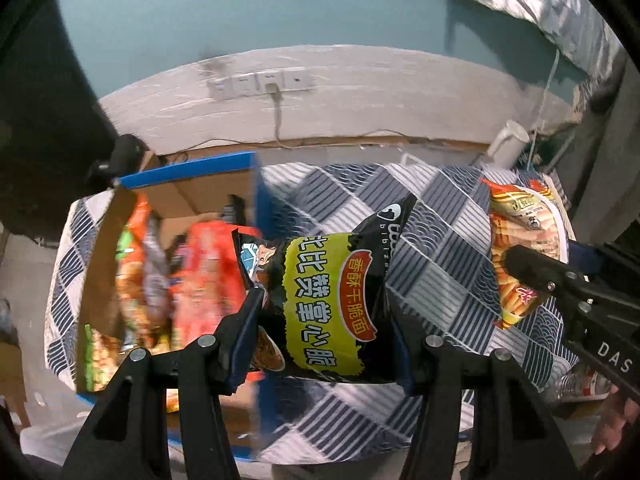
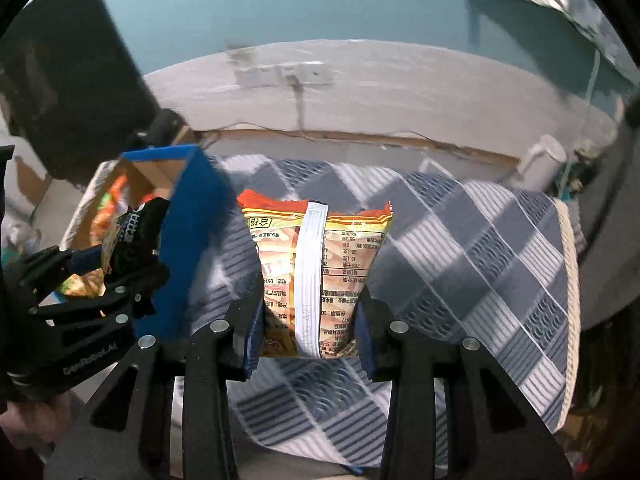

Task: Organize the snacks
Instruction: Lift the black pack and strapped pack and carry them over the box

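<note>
My left gripper (image 1: 326, 320) is shut on a black snack packet with a yellow label (image 1: 328, 292), held in the air above the checked cloth beside the box. The blue-rimmed cardboard box (image 1: 192, 174) lies to its left with several snack packets (image 1: 200, 276) inside. My right gripper (image 2: 310, 320) is shut on an orange-yellow snack packet (image 2: 344, 256), its back seam facing the camera, also lifted over the cloth. In the left wrist view that packet (image 1: 520, 224) and the right gripper (image 1: 520, 268) appear at the right. The right wrist view shows the left gripper (image 2: 108, 268) and black packet (image 2: 136, 232) over the box (image 2: 188, 240).
A blue-grey checked cloth (image 2: 480, 264) covers the table. A wall with a socket strip (image 1: 260, 82) and cable runs behind it. A white cylinder (image 2: 544, 160) stands at the back right and a large dark object (image 2: 68, 80) at the back left. A hand (image 1: 616, 420) shows at the right edge.
</note>
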{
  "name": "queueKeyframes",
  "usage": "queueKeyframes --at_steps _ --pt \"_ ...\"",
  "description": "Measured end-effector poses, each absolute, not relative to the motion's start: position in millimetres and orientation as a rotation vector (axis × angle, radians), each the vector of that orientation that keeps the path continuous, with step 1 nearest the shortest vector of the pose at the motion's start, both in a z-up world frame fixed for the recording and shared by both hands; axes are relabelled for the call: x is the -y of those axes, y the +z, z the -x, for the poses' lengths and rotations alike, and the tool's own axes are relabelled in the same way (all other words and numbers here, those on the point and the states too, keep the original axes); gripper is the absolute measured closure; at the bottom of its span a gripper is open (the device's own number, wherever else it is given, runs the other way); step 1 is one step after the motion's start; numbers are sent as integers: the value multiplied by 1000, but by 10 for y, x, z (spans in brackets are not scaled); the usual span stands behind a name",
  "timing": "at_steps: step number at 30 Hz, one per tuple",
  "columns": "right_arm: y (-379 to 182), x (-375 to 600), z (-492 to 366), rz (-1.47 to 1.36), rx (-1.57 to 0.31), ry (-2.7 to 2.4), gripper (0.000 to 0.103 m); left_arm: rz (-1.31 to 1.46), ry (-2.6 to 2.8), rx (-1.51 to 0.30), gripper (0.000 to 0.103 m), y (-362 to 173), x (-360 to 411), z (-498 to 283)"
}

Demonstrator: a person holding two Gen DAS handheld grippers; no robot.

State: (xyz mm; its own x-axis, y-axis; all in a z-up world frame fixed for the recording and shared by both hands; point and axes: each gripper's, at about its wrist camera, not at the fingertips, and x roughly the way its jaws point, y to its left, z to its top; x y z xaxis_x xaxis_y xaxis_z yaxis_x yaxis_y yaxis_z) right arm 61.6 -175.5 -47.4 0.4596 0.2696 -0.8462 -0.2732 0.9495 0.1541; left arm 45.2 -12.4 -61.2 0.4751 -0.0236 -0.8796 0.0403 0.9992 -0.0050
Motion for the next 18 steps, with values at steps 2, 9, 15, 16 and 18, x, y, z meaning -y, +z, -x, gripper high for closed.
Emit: queueKeyframes --at_steps 2,9,15,16,18 --pt "-424 1557 -639 27 -1033 355 66 -8 -21 -1065 45 -565 -88 -440" --pt "-367 879 -731 70 -1041 442 66 17 45 -1047 45 -503 -749 -376" --pt "-408 351 -790 122 -1054 495 66 40 105 -1037 45 -520 -1243 -293" --pt "-429 231 -803 130 -1060 510 66 45 115 -1036 45 -535 -1310 -289" --pt "-463 80 -815 147 -1067 528 66 62 135 -1043 45 -583 -1459 -281"
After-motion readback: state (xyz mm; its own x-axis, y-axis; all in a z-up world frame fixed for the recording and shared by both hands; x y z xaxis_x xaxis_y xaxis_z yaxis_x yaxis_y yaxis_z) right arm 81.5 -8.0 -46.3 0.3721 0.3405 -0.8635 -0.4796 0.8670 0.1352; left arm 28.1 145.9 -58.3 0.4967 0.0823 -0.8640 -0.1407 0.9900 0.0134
